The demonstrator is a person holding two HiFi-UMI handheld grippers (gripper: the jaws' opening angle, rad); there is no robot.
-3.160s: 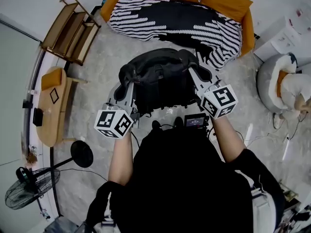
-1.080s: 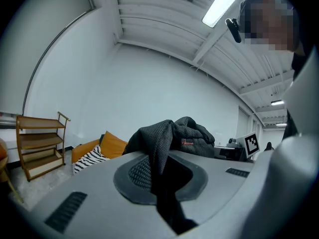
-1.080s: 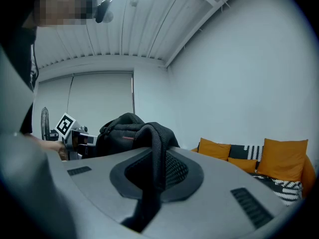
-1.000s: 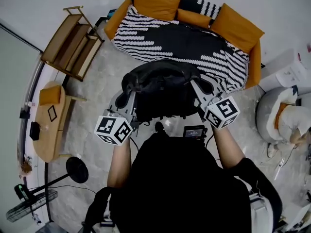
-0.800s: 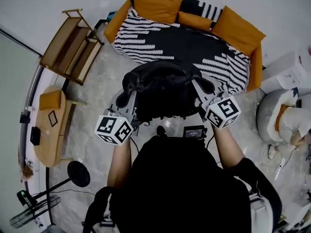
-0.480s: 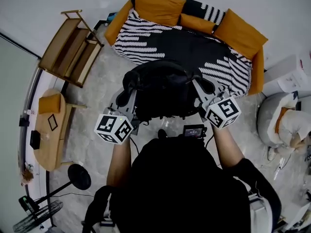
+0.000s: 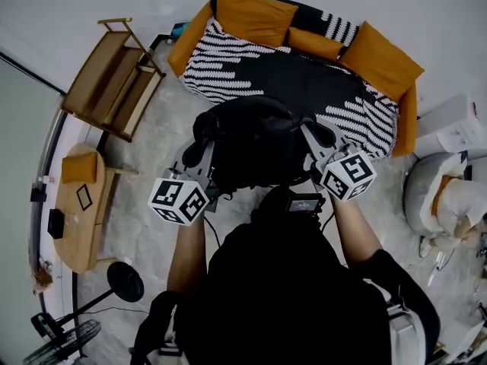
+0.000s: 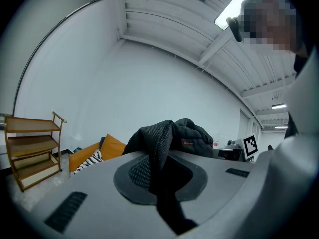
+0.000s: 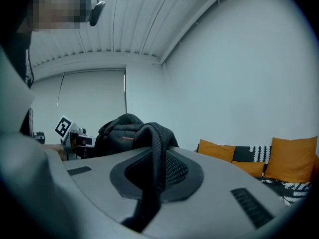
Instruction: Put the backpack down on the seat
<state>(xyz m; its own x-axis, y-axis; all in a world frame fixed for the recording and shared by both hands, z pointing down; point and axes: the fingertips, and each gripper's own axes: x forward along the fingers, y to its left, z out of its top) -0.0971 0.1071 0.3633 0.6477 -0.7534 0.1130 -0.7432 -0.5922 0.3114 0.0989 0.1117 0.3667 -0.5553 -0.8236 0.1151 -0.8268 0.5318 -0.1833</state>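
Note:
A black backpack hangs in the air between both grippers, just short of the sofa's front edge. My left gripper is shut on its left mesh shoulder strap. Over on the other side, the right gripper is shut on the right strap. The bag's bulk rises behind the left jaws and also shows as the backpack past the right jaws. The seat is an orange sofa covered by a black-and-white striped blanket, straight ahead of the bag.
A wooden shelf rack stands left of the sofa, and a wooden side table farther left. A floor fan's round base sits at lower left. At the right are a white cabinet and a seated person.
Both grippers and the backpack have moved together toward the sofa, which now lies nearer under the bag's far edge. The grips on the straps are unchanged.

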